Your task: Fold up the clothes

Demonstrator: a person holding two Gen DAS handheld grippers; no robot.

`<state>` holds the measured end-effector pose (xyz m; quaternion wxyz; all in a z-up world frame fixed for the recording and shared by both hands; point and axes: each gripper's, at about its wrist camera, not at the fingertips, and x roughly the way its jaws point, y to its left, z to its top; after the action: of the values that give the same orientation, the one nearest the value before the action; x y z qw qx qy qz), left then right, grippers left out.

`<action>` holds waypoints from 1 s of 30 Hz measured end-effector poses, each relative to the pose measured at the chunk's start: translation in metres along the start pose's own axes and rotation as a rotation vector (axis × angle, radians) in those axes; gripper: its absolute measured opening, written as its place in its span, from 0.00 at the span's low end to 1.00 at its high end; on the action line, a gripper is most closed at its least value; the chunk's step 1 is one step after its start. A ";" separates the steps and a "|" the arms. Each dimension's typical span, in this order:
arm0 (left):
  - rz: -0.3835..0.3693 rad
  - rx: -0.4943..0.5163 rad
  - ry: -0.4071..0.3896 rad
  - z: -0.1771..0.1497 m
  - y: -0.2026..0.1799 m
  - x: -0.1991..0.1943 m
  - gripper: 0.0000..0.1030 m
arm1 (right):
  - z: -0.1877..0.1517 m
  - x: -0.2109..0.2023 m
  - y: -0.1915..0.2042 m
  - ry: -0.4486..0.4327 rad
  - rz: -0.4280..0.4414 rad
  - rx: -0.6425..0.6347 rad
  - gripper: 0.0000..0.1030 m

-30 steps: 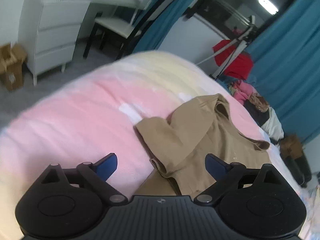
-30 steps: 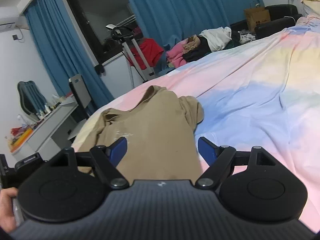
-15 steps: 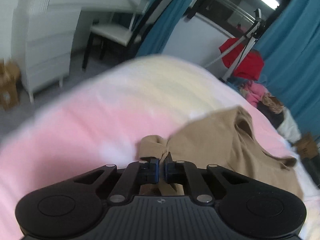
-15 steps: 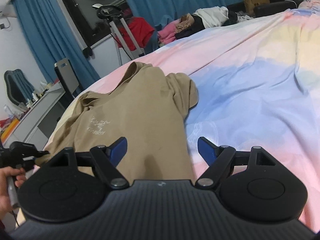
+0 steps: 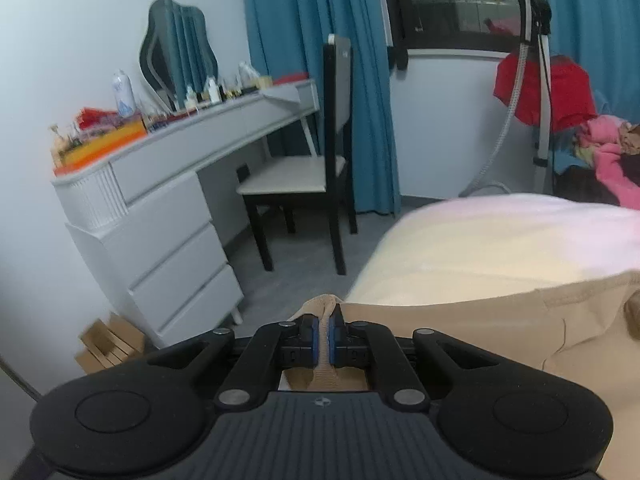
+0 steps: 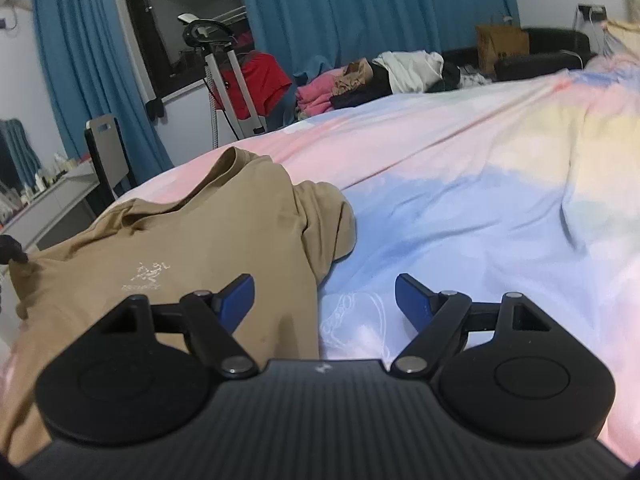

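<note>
On the bed (image 6: 460, 200), the left gripper (image 5: 323, 334) is clamped on the tan shirt's (image 6: 192, 256) edge, while the right gripper (image 6: 324, 300) hovers spread apart over the shirt's other edge.

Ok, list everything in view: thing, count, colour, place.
shirt: one, tan, spread on bed, sleeve pinched at left
bed: one, pastel pink, blue, yellow cover
clothes pile: one, mixed colours, beyond bed
red garment: one, on steamer stand
steamer stand: one, silver and black, by window
curtains: blue, along window
dresser: one, white, by wall
mirror: one, on dresser
chair: one, black, pale seat
left gripper: shut on sleeve
right gripper: open, above shirt edge
</note>
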<state>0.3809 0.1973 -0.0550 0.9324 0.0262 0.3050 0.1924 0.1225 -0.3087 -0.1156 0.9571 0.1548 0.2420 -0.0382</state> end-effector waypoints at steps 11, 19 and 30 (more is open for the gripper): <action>-0.230 -0.029 -0.068 -0.049 -0.011 -0.104 0.65 | -0.003 -0.001 0.012 -0.046 0.056 -0.021 0.76; -0.366 0.007 -0.134 -0.112 -0.041 -0.284 0.81 | -0.004 -0.027 0.019 -0.078 0.089 -0.027 0.64; -0.488 -0.059 -0.123 -0.207 -0.038 -0.417 1.00 | -0.006 -0.068 0.003 -0.044 0.122 0.090 0.50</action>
<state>-0.0345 -0.0079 0.0030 0.9683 -0.0636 0.2395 -0.0317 0.0605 -0.3046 -0.0873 0.9548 0.2110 0.2091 0.0060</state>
